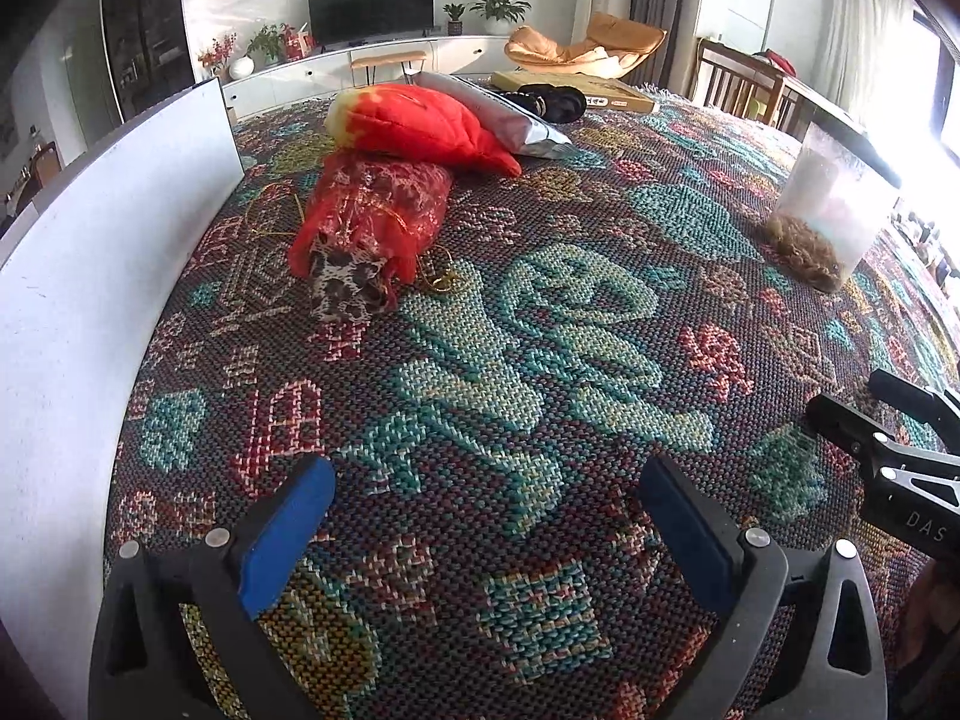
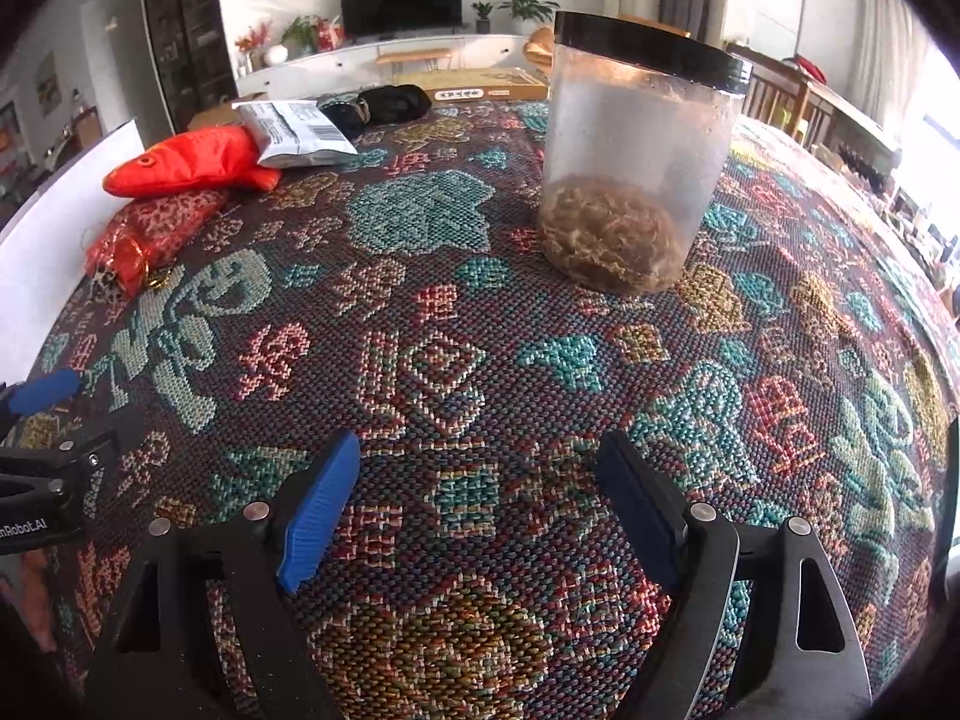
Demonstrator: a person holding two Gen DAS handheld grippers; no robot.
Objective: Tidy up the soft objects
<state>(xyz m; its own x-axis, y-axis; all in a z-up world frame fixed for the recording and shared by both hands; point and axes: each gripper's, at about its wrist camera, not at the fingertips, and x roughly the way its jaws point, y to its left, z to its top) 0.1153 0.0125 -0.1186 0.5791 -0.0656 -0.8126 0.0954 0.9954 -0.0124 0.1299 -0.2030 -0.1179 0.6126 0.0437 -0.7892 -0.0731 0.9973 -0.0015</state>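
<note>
A red plush fish (image 1: 420, 123) (image 2: 192, 161) lies at the far left of the patterned cloth. In front of it lies a red mesh pouch (image 1: 375, 207) (image 2: 150, 228) with a leopard-print cloth (image 1: 348, 291) sticking out of its mouth. A clear plastic jar (image 2: 636, 150) (image 1: 831, 204) with a black lid stands upright and holds a brown fluffy wad. My left gripper (image 1: 486, 498) is open and empty over the cloth, well short of the pouch. My right gripper (image 2: 477, 474) is open and empty, facing the jar.
A white board (image 1: 90, 276) stands along the table's left edge. A silver foil bag (image 1: 510, 114) (image 2: 294, 132), a black soft item (image 1: 555, 101) (image 2: 390, 103) and a flat cardboard box (image 1: 600, 90) lie at the far side. Chairs stand beyond the table.
</note>
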